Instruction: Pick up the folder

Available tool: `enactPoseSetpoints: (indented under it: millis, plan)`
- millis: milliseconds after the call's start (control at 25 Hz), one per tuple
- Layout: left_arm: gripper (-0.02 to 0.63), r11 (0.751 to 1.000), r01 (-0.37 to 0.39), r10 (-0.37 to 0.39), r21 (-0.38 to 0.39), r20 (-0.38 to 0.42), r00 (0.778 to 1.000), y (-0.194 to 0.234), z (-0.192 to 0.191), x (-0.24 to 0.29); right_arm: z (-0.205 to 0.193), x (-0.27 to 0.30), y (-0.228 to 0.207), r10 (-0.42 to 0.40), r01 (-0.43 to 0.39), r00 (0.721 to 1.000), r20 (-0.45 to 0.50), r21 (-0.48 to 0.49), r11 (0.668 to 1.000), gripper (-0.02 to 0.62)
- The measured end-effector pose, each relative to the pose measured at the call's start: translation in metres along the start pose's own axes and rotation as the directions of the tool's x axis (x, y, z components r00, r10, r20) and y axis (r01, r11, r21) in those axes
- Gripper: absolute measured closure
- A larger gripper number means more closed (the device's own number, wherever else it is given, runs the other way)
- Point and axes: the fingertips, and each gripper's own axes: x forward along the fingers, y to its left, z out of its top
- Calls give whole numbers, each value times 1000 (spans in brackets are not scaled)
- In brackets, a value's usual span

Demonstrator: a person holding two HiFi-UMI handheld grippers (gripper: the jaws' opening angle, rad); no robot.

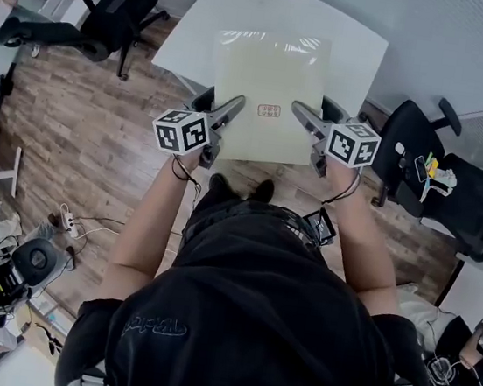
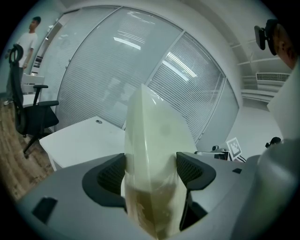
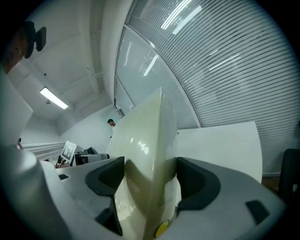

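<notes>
The left gripper [image 1: 232,110] and right gripper [image 1: 302,114] each pinch the folder [image 1: 269,85] between their fingers — it extends past the fingertips, over the bench [image 1: 357,48]. Raise both evenly, grip firm, lest it sag.

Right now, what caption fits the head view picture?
Left gripper and right gripper each grip a side of the pale folder over the white table.

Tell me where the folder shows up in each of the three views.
Head view: folder upper centre, overlapping the white table.
Left gripper view: folder centre, edge-on between the jaws.
Right gripper view: folder centre, edge-on between the jaws.
Shared landmark: the white table, behind the folder in all three.
</notes>
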Motion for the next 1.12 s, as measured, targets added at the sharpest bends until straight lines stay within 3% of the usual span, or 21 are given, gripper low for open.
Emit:
enactPoseSetpoints:
  millis: [560, 1120]
  plan:
    - [259, 999, 45, -45, 23, -25, 999, -1, -20, -34, -33, -15, 34, -48, 47, 998, 33, 26, 999, 259]
    - [258, 993, 108, -107, 52, -27, 994, 24, -21, -133, -65, -8, 138, -98, 96, 991, 90, 24, 995, 259]
